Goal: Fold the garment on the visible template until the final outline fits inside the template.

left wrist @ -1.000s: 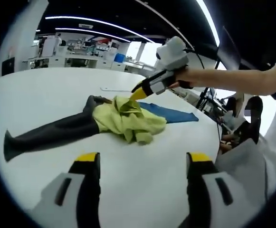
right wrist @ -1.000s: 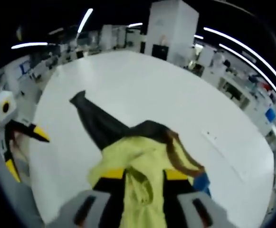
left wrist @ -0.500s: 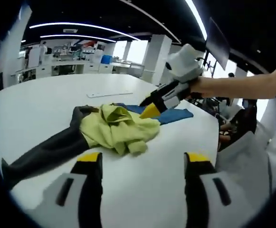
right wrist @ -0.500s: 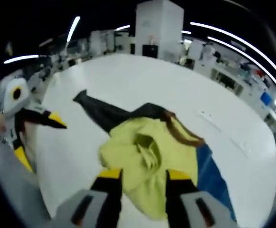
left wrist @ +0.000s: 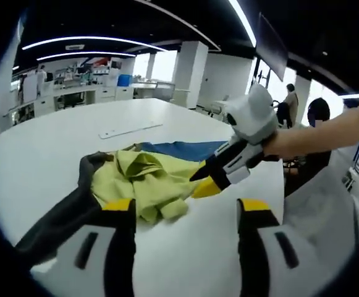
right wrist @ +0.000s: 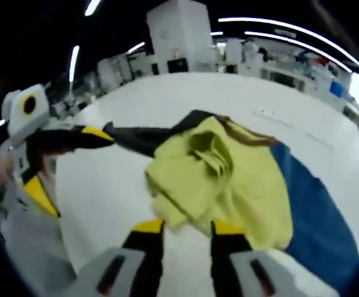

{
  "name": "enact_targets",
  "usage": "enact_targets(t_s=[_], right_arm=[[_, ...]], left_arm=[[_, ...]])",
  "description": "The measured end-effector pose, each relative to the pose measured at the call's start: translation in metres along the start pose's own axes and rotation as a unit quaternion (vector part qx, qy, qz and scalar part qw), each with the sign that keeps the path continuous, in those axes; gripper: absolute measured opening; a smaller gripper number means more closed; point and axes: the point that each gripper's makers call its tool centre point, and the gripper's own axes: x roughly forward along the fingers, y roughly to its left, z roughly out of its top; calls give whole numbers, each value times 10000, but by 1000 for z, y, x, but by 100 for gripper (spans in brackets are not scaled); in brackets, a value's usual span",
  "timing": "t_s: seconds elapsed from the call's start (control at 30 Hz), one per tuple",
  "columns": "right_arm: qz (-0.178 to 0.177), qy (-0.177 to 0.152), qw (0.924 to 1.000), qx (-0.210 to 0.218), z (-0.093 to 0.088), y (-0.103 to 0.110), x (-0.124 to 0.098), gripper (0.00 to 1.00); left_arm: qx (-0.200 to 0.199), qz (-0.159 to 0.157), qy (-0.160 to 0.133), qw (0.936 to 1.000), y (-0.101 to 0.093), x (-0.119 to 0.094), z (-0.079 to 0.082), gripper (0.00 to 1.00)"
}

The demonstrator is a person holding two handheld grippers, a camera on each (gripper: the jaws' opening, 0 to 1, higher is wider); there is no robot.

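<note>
Garment [right wrist: 219, 173], a crumpled yellow-green top with a dark sleeve, lies on the white surface [left wrist: 49, 133], partly covering the blue template [right wrist: 318, 210]. Right tool [right wrist: 182, 228] sits at its near edge, jaws slightly parted, nothing between them. Left tool [left wrist: 188, 205], jaws wide apart, hovers just beside the garment.

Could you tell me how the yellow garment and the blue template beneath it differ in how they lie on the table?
The yellow garment is bunched into rumpled folds, while the blue template lies flat and smooth. The garment sits on top and covers the template's near part; the template shows beyond the garment's far edge. Both rest on the white table, in front of the right tool.
</note>
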Motion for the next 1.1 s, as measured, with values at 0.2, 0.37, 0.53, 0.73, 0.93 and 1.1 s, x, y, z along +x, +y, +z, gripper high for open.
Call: enact_targets(t_s=[0.2,0.37,0.53,0.73,0.93,1.1], right_arm=[[44,-274,9960,844,-6,9,16,19],[13,-320,9940,1050,-15,11,23,17],[72,-536,9869,1520,-13,11,26,14],[133,-680,9799,1869,-12,10,27,7],[127,-812,9759,2022,-11,9,25,0],[122,-873,9744,2067,-13,14,21,0]], left_arm=[[-2,41,2,10000,3,0,0,63],[-16,80,-49,10000,7,1,3,62],[58,74,-42,9999,10,16,10,59],[407,27,-8,9992,10,37,23,51],[944,-204,382,9946,7,60,14,28],[1758,-463,960,9786,8,83,-5,27]])
